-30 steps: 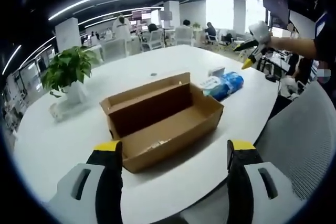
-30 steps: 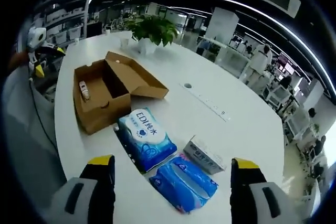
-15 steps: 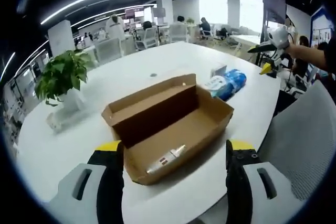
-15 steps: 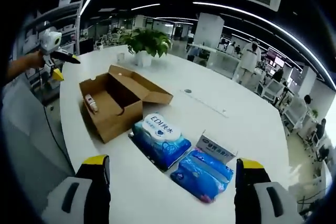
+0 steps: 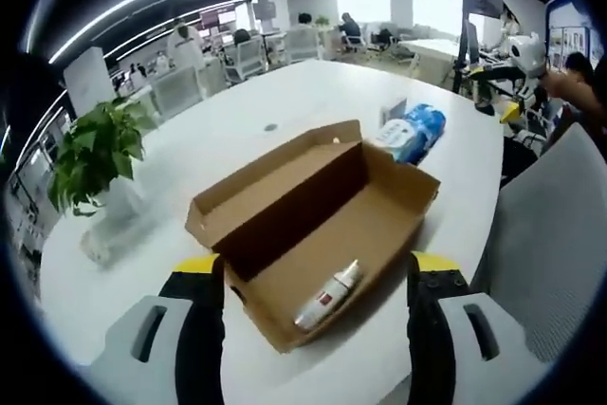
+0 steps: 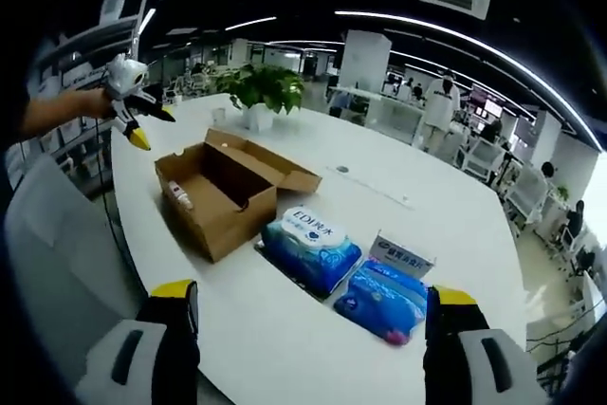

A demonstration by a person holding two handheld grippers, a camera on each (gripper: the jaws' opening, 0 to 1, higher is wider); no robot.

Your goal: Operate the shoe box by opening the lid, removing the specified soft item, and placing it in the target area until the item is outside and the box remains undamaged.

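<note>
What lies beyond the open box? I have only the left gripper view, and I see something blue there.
Observer: Two soft packs. The larger blue pack has a white label; the smaller blue pack lies next to it.
Operator: Anything else beside them?
Observer: A small white carton stands just behind the smaller pack.
Operator: How is my left gripper placed?
Observer: The left gripper is in the air, apart from the shoe box.

Beside the open brown cardboard shoe box (image 6: 224,198), the blue plastic tissue pack (image 6: 311,246) has a white label reading "EDI".
</note>
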